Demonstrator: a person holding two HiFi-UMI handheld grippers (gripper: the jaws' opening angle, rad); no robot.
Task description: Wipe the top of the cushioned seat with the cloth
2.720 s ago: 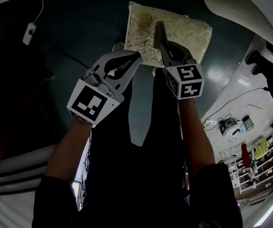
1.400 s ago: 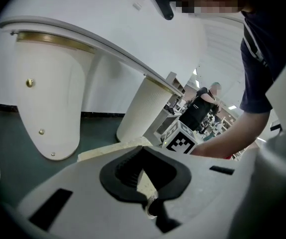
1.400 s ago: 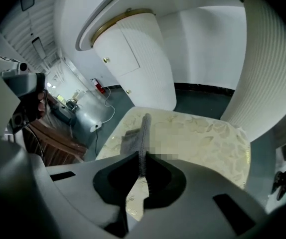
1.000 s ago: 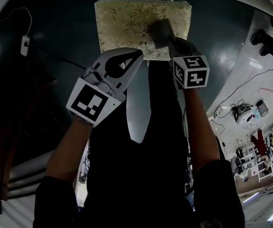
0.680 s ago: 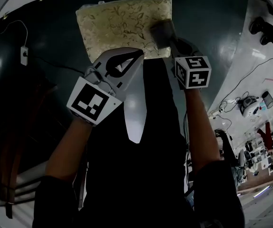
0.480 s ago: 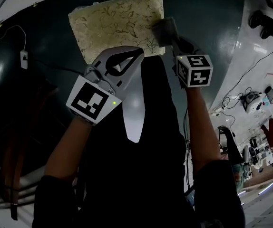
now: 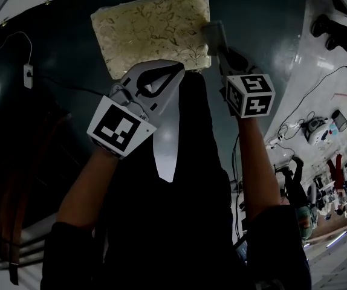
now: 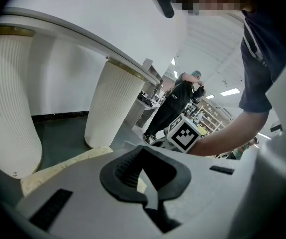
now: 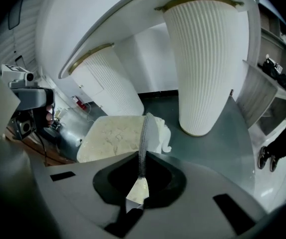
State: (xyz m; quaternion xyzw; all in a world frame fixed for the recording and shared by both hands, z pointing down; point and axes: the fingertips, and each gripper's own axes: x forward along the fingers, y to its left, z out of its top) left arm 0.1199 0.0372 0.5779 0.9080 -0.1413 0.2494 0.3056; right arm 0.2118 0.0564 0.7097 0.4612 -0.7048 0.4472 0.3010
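Note:
The cushioned seat [image 7: 152,32] is a pale square pad with a leafy pattern, lying on the dark floor at the top of the head view. My right gripper [image 7: 220,46] is shut on a small grey-white cloth [image 7: 214,34] at the seat's right edge. In the right gripper view the cloth [image 9: 158,132] hangs from the closed jaws of the gripper [image 9: 144,121] beside the seat [image 9: 114,137]. My left gripper [image 7: 172,71] hovers shut and empty over the seat's near edge. The seat [image 8: 58,171] shows as a pale strip behind the left gripper [image 8: 142,152].
White fluted pillars [image 9: 205,59] [image 9: 112,81] stand just behind the seat, under a curved white top. A cable with a plug [image 7: 27,74] lies on the floor at the left. A person [image 8: 175,103] stands farther off. Shoes [image 7: 327,29] show at the right.
My right gripper has drawn the cloth across the seat, from its middle to its right edge. The left gripper has stayed shut near the front edge.

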